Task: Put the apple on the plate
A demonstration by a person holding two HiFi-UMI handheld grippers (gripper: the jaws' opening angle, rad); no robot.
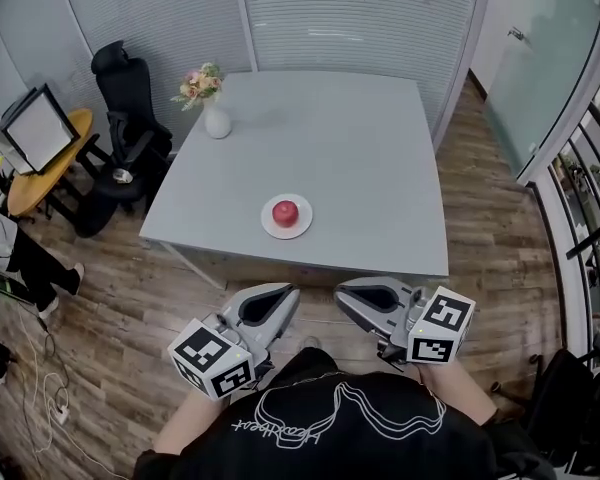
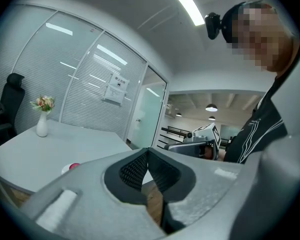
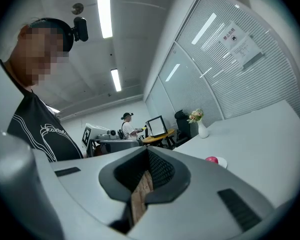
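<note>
Resting on white plate: apple

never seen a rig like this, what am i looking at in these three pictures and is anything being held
No robot: a person holds the left gripper and the right gripper, one in each hand. The head view comes from a camera on the person's head, looking down. The other two views come from cameras riding on each gripper, looking along its jaws. Both grippers are shut and empty, held short of the grey table. On it a red apple sits on a white plate, and a vase of flowers stands near the far left corner.
</note>
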